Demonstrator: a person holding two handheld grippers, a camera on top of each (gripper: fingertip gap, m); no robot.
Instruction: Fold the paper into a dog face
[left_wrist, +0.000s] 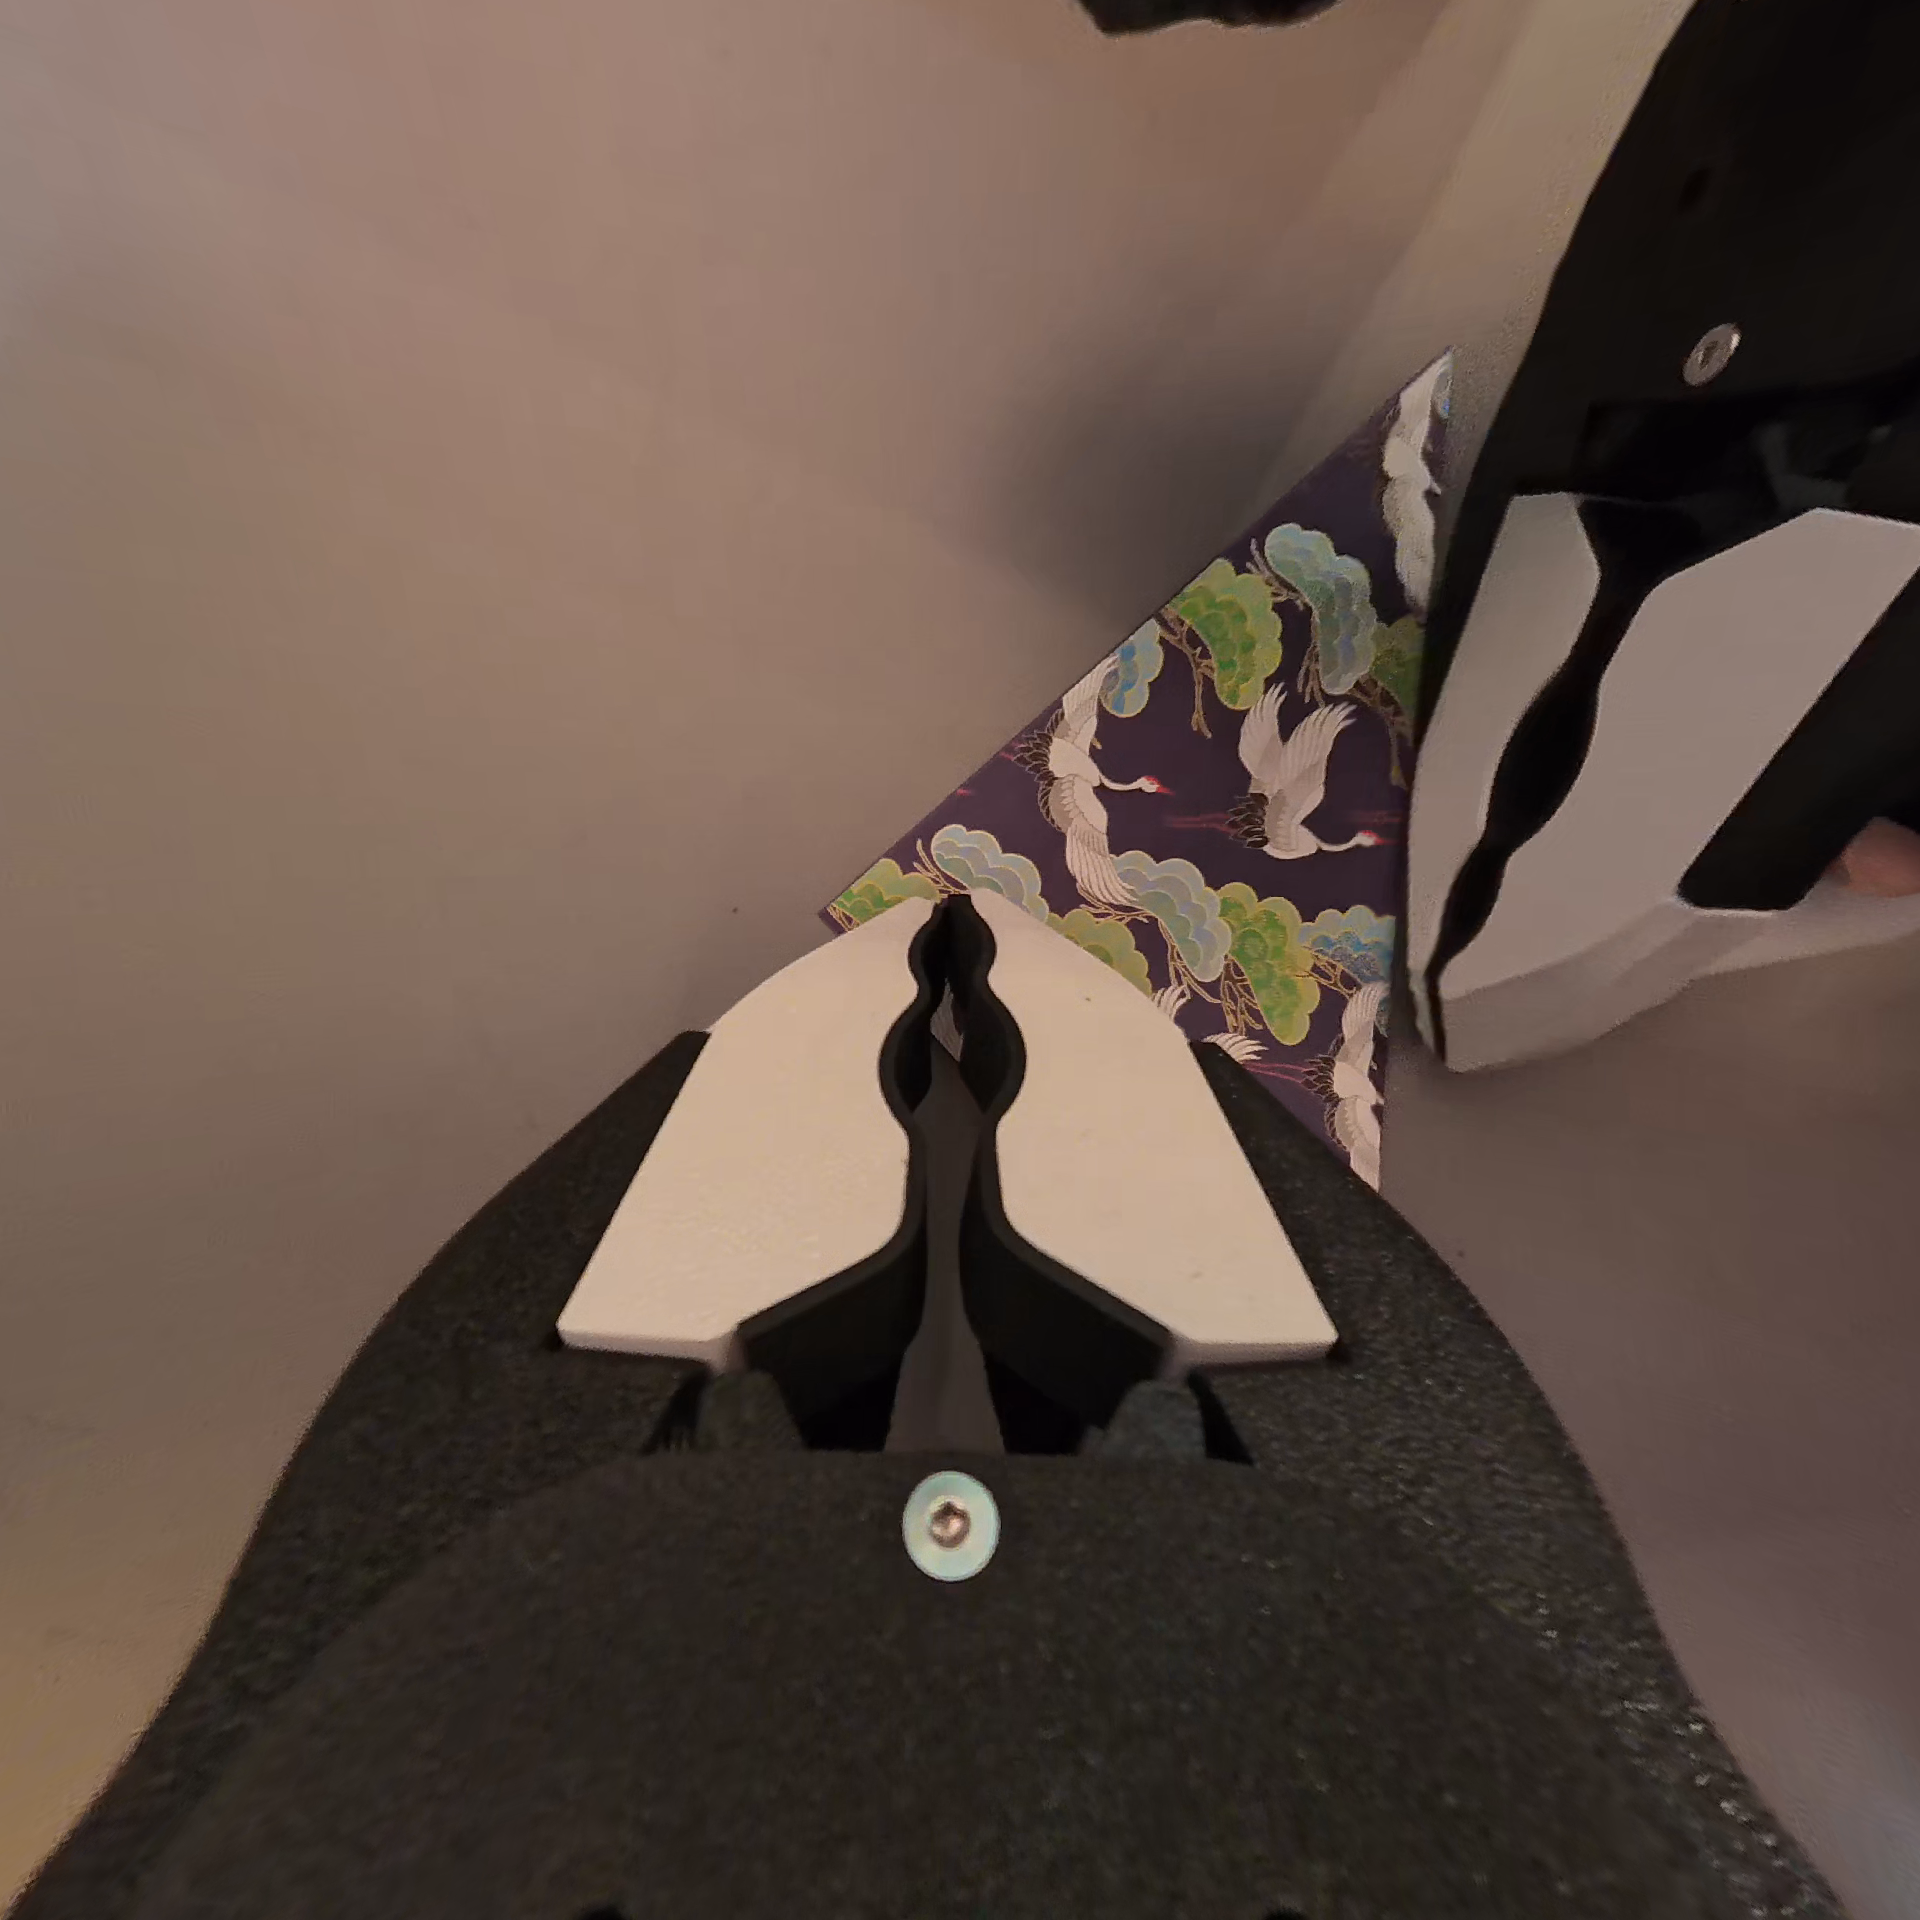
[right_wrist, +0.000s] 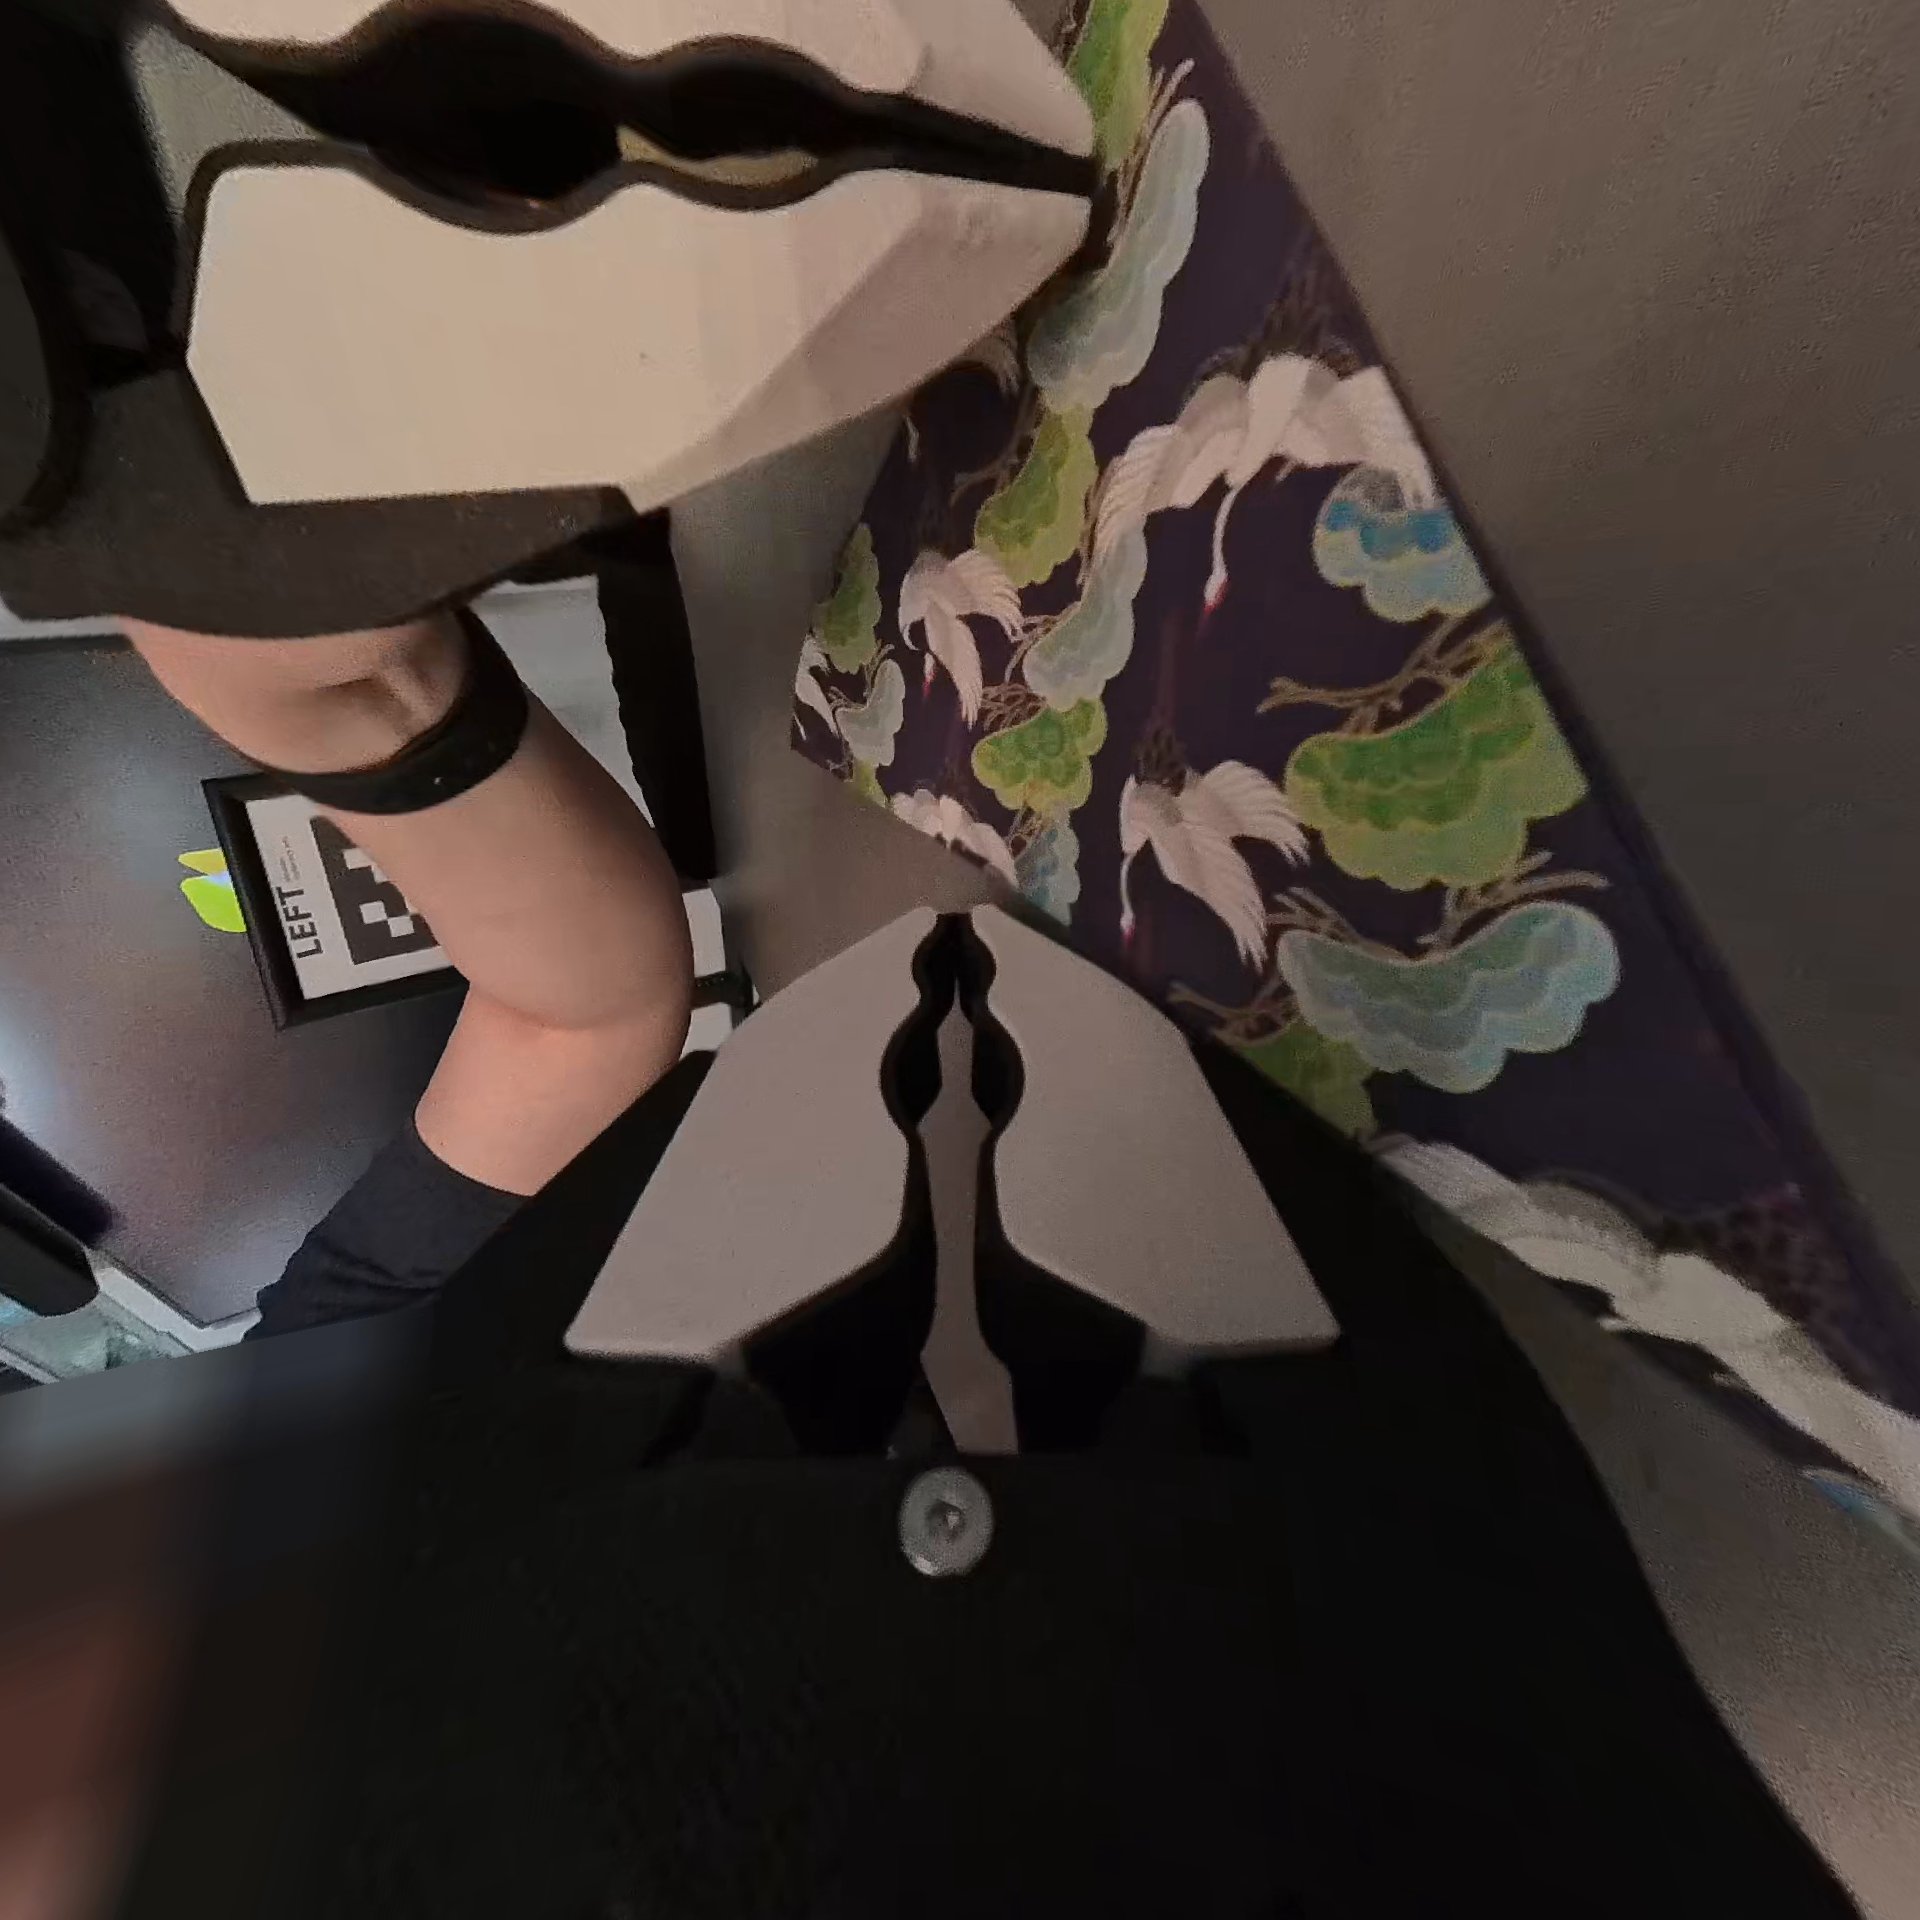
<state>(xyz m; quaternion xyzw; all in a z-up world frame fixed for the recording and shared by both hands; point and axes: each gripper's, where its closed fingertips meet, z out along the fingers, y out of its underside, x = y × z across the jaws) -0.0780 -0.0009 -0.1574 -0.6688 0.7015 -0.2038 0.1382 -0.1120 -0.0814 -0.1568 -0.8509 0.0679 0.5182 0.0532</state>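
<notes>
The paper (left_wrist: 1195, 810) is dark purple with white cranes and green and blue clouds. It lies folded into a triangle on the grey table (left_wrist: 520, 520). My left gripper (left_wrist: 951, 914) is shut, with its tips resting on the paper's left corner. It also shows at the top of the right wrist view (right_wrist: 1086, 177), tip touching the paper (right_wrist: 1351, 727). My right gripper (right_wrist: 951, 925) is shut, with its tips at the paper's near edge. In the left wrist view it (left_wrist: 1432, 997) covers the paper's right edge. I cannot tell whether either gripper pinches a layer.
A person's forearm (right_wrist: 540, 883) with a black wristband holds the left gripper. Behind it stands a black-framed white card (right_wrist: 312, 904) with a square marker on a dark surface. Bare grey table (right_wrist: 1714, 312) lies beyond the paper. Tip to tip, the grippers are about 9 cm apart.
</notes>
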